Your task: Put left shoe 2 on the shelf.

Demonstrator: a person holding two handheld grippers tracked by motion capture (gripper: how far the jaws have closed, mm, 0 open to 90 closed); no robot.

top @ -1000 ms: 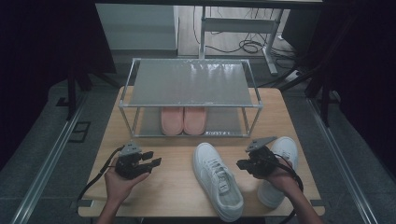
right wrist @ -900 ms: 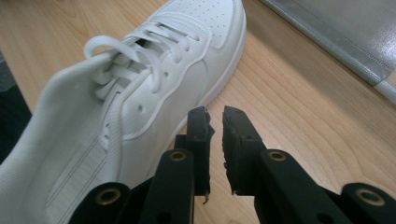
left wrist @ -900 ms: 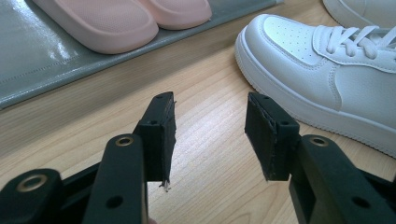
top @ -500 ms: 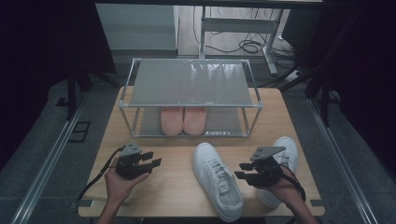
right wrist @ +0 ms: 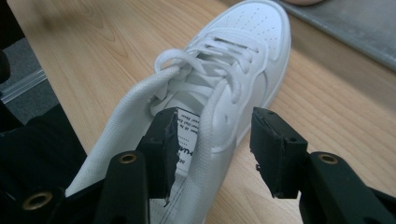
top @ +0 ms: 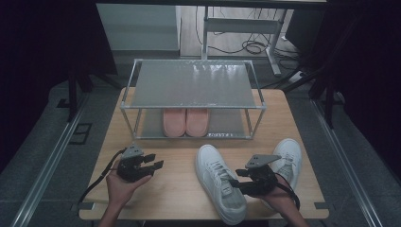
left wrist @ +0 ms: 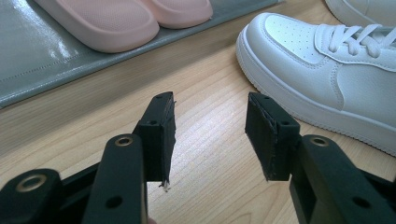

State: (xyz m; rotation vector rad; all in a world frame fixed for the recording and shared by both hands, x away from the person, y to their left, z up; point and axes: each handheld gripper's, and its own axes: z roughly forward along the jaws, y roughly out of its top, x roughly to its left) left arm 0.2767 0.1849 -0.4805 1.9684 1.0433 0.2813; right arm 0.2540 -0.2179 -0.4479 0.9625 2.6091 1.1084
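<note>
right black two-jaw gripper (top: 235,182): jaws apart, straddling the collar wall of the white lace-up leather sneaker (top: 219,187) near the front edge of the light wooden table (top: 179,189). left black two-jaw gripper (top: 153,165): jaws apart, empty, near the front-left corner.

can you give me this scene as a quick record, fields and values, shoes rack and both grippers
surface: wooden table
rack: two-tier metal-frame shoe rack at the far side of the table
lower shelf: pair of pink slippers, side by side
near shoe: white sneaker, on the table, toe toward the rack
second shoe: white sneaker at the right, partly behind the right hand
left gripper: open, empty, over bare table
right gripper: open, one jaw inside the near sneaker's opening, the other outside its collar
</note>
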